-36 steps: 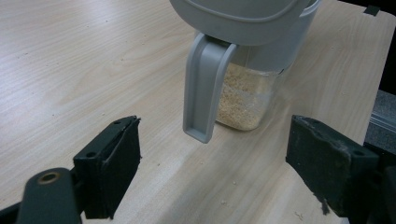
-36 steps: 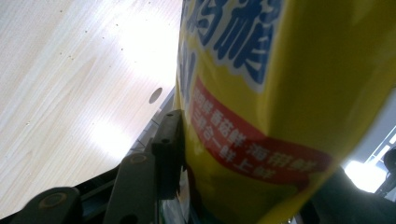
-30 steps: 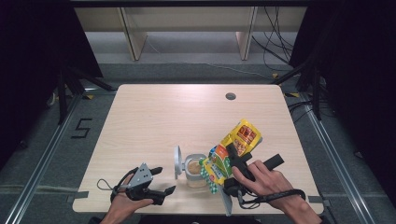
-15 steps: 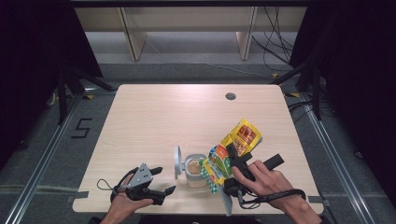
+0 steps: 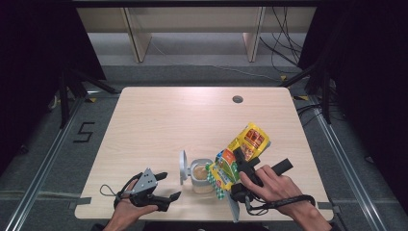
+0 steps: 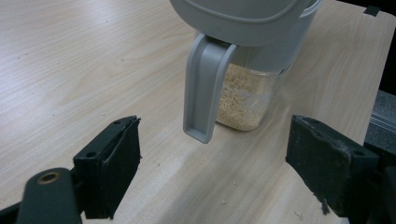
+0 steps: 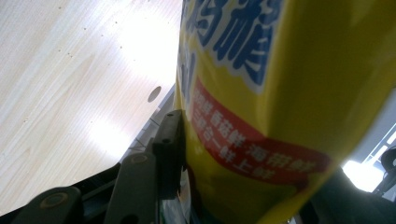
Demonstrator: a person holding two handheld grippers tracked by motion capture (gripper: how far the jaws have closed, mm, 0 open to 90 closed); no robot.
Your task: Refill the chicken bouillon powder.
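A: Yellow packet (image 5: 243,154), clamped in right hand-held gripper (image 5: 239,174), long axis tilted toward one o'clock, mouth over jar (image 5: 201,174).
B: Jar at nine o'clock of it; left hand-held gripper (image 5: 168,185) open, empty, nearer the handle (image 6: 201,88).

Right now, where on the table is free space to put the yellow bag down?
The table is bare across its far half, up to the round hole, and on its left side. The near edge is crowded: jar with open lid, yellow bag, both hand-held grippers.
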